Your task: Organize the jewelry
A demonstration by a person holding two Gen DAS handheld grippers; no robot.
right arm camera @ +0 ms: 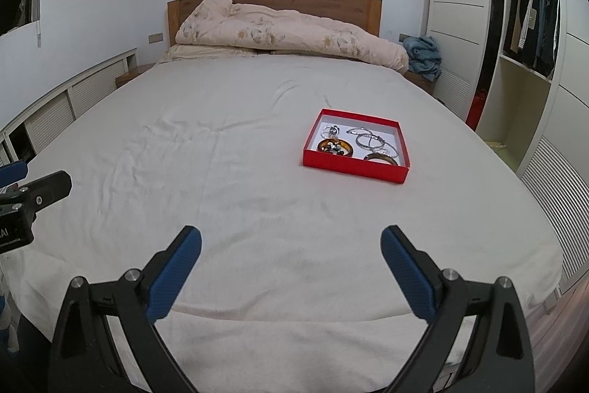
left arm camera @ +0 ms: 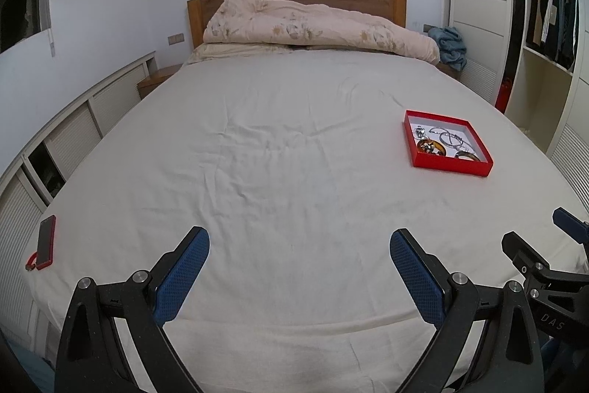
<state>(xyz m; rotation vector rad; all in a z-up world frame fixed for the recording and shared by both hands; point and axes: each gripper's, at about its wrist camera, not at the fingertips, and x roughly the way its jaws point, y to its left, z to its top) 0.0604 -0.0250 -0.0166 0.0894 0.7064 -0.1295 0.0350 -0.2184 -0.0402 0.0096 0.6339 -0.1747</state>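
A shallow red box [left arm camera: 452, 165] with a white inside lies on the bed's right side; it also shows in the right wrist view [right arm camera: 353, 168]. In it lie silver bangles [right arm camera: 370, 139], a brown dish of beads [right arm camera: 335, 147], a keyring-like piece [right arm camera: 330, 131] and a brown bangle [right arm camera: 381, 158]. My left gripper [left arm camera: 299, 245] is open and empty over the near edge of the bed, far from the box. My right gripper [right arm camera: 291, 242] is open and empty, near the bed's front edge, short of the box.
The white sheet of the bed [left arm camera: 276, 142] is wrinkled. A rolled quilt [left arm camera: 313, 24] lies at the wooden headboard. A red phone [left arm camera: 46, 242] lies at the bed's left edge. A wardrobe with hanging clothes [right arm camera: 530, 17] stands to the right, low cabinets [left arm camera: 66, 135] to the left.
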